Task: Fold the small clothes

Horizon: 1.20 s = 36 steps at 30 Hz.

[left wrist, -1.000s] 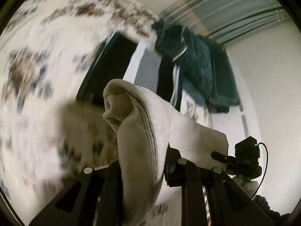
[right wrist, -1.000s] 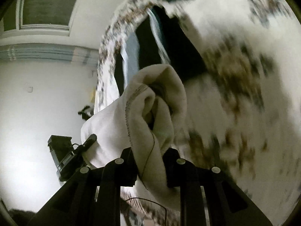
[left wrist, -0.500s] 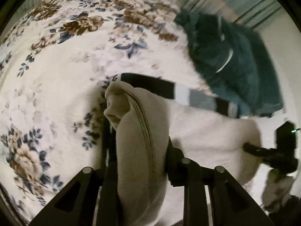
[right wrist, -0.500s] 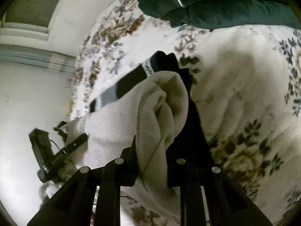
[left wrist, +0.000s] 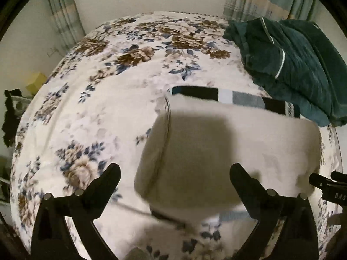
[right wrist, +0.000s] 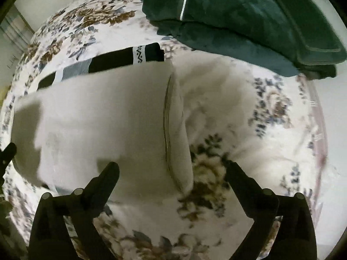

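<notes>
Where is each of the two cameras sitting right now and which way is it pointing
Left wrist: rides the left gripper, looking down and forward over the floral bedspread at the cream garment's left edge; its jaws stand open, and the other gripper shows at far right.
Right wrist: rides the right gripper, looking down at the same garment's right edge; jaws open.
Shared: cream garment, the black, white and grey striped cloth beyond it, dark green clothes, bedspread.
</notes>
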{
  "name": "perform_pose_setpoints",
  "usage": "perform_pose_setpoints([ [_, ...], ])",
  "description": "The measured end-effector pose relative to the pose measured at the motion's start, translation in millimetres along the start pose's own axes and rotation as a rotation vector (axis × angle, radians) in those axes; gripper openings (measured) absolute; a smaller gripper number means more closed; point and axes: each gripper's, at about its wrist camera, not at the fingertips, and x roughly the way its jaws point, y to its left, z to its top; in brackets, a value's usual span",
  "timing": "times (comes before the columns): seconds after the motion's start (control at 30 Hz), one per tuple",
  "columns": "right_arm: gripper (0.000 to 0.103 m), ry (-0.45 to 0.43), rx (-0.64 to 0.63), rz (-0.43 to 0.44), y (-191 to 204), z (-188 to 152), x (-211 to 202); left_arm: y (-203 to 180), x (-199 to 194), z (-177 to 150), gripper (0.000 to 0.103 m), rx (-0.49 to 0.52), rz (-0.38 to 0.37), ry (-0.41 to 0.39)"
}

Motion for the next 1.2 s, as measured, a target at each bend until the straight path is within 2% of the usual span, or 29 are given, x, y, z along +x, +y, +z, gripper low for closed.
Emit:
perform_pose_setpoints([
  [0.07,0.100,-0.036,-0.008,-0.043,0.5,-14.4,-17.2,-5.5,-17.3,-10.0,0.103,0.012,0.030,-0.007],
  [0.13,0.101,-0.070,-0.002,-0.073,-2.4,-27.8,-38.6,-9.1,-34.0,-16.5,0.103,0.010,0.026,-0.012],
  [0.43,0.101,-0.205,0.002,-0.103,-17.5,-102.2,-173.4,-26.1,-151.9,-45.6,0.103,0.011,0.003,-0.102],
  [0.87,0.101,-0.466,0.000,-0.081,-47.5,-226.4,-395.0,-33.2,-360.9,-106.5,0.103,0.005,-0.034,-0.302],
  [1.07,0.101,-0.548,-0.011,-0.042,-63.6,-284.0,-477.3,-34.3,-427.1,-129.2,0.103,-0.004,-0.043,-0.362],
  [1.2,0.101,-0.565,-0.032,-0.030,-71.8,-309.5,-519.7,-34.7,-458.9,-138.3,0.103,-0.016,-0.039,-0.350],
])
